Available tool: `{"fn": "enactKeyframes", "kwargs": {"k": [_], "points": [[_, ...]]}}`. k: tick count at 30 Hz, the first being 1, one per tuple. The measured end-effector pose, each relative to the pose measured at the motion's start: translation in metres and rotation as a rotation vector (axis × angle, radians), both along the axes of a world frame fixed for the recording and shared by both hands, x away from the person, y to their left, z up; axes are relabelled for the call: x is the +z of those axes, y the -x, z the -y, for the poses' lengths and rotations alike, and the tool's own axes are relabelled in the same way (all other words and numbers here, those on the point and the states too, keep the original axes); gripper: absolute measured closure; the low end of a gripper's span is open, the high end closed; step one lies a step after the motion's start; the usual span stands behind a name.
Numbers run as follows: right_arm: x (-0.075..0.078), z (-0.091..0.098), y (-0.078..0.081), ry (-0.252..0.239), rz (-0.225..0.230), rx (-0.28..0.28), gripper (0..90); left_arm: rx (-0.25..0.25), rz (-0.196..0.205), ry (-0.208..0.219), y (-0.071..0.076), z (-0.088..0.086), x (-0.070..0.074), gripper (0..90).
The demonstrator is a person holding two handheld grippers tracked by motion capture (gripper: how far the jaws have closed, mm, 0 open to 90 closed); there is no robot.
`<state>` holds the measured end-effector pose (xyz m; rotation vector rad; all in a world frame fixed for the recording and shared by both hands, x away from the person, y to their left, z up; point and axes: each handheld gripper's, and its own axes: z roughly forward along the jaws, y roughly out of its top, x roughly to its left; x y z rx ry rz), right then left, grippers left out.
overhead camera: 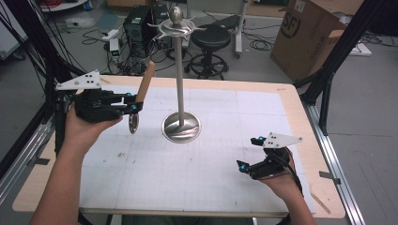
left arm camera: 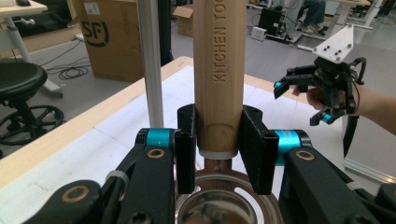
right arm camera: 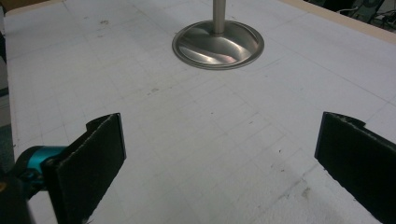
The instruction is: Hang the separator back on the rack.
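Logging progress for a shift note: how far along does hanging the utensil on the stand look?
Done: the left hand-held gripper has gripped the wooden-handled metal utensil and lifted it. In hand: holding it beside the tall steel hanger stand. Left: hanging it on a top hook; the right hand-held gripper waits open.

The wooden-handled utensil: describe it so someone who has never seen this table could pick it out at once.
Start at the tall metal stand in the middle of the white table mat. To its left, the left gripper is shut on the utensil, holding it above the mat. It is the one thing with a light wooden handle, stamped KITCHEN TOO..., tilting upward, and a shiny metal end hanging below.
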<state>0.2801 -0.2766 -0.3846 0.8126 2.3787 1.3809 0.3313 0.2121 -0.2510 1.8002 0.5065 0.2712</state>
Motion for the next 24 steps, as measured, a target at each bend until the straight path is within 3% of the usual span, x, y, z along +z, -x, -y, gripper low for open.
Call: {"fn": "enactKeyframes", "kwargs": {"k": [8, 24], "points": [[0.004, 0.000, 0.001, -0.008, 0.011, 0.003, 0.5, 0.009, 0.015, -0.013, -0.005, 0.006, 0.012, 68.8], [0.004, -0.002, 0.001, -0.006, 0.015, 0.004, 0.5, 0.037, 0.033, 0.002, -0.008, 0.002, 0.038, 68.8]]}}
